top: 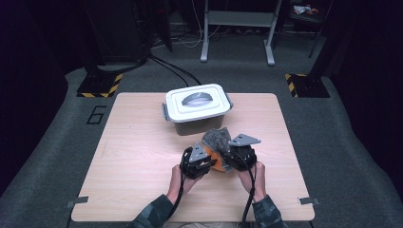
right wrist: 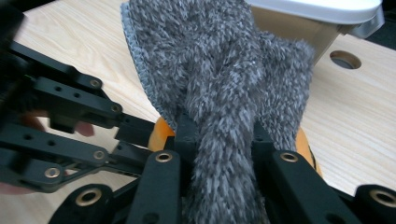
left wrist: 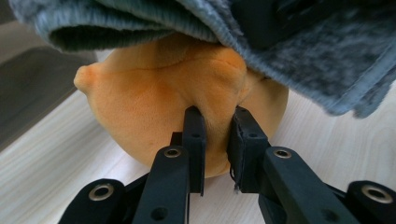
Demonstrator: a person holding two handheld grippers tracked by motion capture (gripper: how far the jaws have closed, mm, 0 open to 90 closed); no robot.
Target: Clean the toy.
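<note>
A dark number 6 (top: 97,114) is marked on the grey floor. In front of the white-lidded plastic storage box (top: 198,108), the left gripper (left wrist: 215,135) pinches a soft orange plush toy (left wrist: 177,102); the right gripper (right wrist: 219,140) clamps a fuzzy grey cloth (right wrist: 219,70) draped over it.

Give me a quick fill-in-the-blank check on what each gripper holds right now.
1. The left gripper pinches the ____ plush toy.
2. The right gripper is shut on the fuzzy ____ cloth.
3. The cloth lies ____ the toy.
4. The white lid of the box is ____.

Missing words: orange; grey; over; on
</note>
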